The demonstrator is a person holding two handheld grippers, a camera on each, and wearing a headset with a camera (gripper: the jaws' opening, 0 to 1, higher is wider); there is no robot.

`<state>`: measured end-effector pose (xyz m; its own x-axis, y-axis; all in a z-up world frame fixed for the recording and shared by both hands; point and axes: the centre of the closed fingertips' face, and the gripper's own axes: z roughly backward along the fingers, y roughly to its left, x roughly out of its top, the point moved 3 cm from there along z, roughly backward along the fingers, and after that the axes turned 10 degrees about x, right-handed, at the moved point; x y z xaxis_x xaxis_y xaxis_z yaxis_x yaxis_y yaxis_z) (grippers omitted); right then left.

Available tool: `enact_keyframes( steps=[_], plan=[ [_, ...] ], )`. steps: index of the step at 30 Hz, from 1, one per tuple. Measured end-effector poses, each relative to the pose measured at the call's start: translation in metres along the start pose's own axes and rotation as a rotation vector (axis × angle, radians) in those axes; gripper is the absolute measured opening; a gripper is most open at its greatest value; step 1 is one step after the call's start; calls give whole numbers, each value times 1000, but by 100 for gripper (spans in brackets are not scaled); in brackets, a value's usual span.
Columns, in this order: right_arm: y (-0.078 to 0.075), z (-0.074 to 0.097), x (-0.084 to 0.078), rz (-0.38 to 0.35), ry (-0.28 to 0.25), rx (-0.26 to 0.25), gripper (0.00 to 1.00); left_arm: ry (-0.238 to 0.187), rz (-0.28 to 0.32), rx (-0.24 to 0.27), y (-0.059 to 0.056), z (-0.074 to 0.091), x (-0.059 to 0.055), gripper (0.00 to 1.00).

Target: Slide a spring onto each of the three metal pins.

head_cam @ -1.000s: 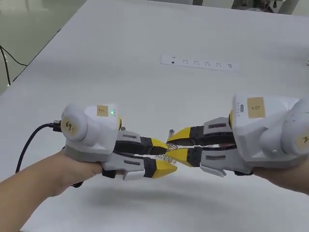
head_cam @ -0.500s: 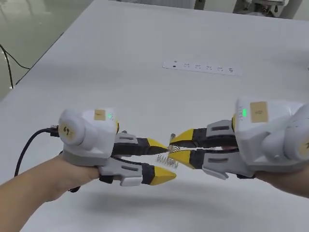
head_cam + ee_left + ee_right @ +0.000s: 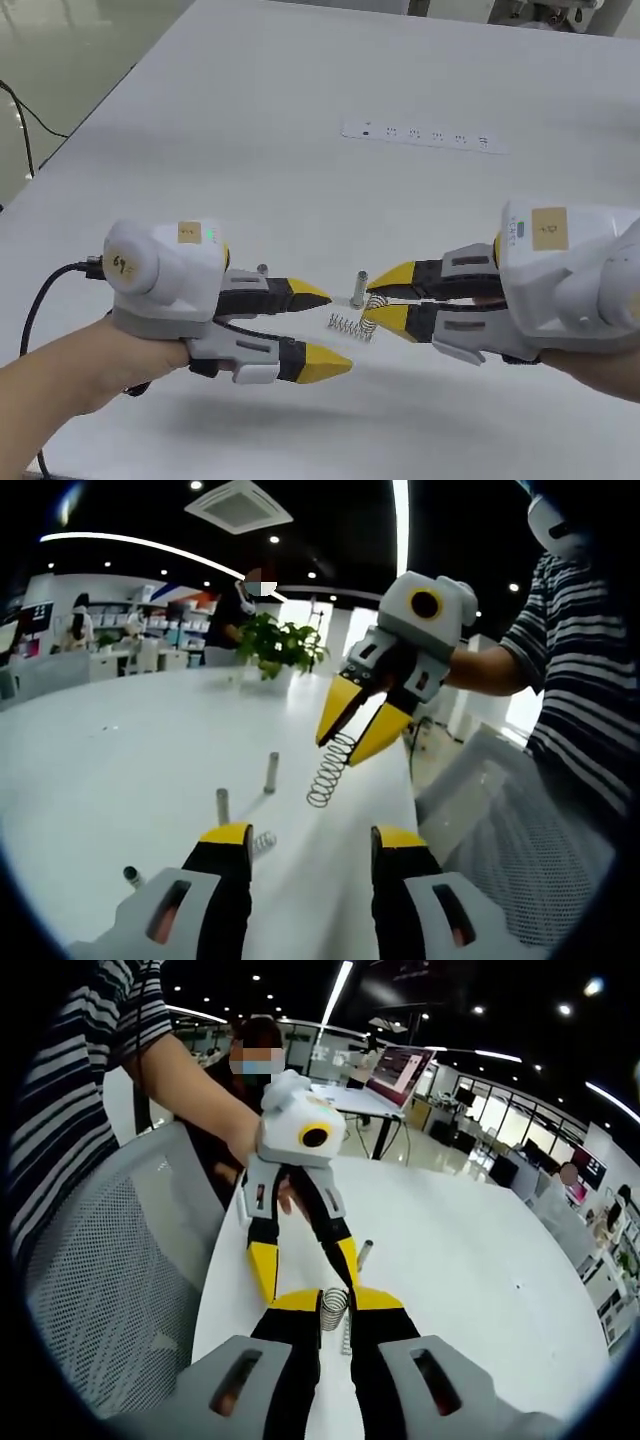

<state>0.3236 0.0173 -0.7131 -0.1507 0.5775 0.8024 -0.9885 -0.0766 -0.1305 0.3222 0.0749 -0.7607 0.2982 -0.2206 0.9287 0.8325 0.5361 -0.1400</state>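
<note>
— Tongs first: how do they stand?

— Right tongs (image 3: pixel 372 305) are clenched on the spring (image 3: pixel 328 772), its top end pinched between the yellow tips. Left tongs (image 3: pixel 335 330) are released, jaws spread wide with nothing between them.

— Where is that spring against them?

— It hangs from the right tips, slanting down and towards my left tongs, but clear of both left jaws.

— What does one view give you that another keeps back?

— From the head I look down on both tongs, tip facing tip over the white table (image 3: pixel 300 120), with the far pin (image 3: pixel 360 287) upright just beside the right tips. The left gripper view shows me the spring's whole length from the side. Off to the left of my jaws it lines up that far pin, a middle pin (image 3: pixel 222 805) and what looks like a third pin (image 3: pixel 133 877) near the edge. It also catches a second spring (image 3: pixel 262 842) lying on the table just beside my left-hand jaw tip. The right gripper view shows the coil nipped between my two right jaws, the left tongs gaping beyond it, and my striped sleeve (image 3: pixel 100 1010) behind.

— Changed since a second ago?

— Yes. Then the left tips were crowded right against the right tips, with the spring between the two pairs. Now the tongs stand apart, and the spring is with the right alone.
</note>
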Motion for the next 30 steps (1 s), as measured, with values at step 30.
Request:
enact_keyframes(
  steps=[30],
  plan=[
    [-11,8,-6,2,20,-40,7,11,50,81,15,37,-22,73]
  ],
)
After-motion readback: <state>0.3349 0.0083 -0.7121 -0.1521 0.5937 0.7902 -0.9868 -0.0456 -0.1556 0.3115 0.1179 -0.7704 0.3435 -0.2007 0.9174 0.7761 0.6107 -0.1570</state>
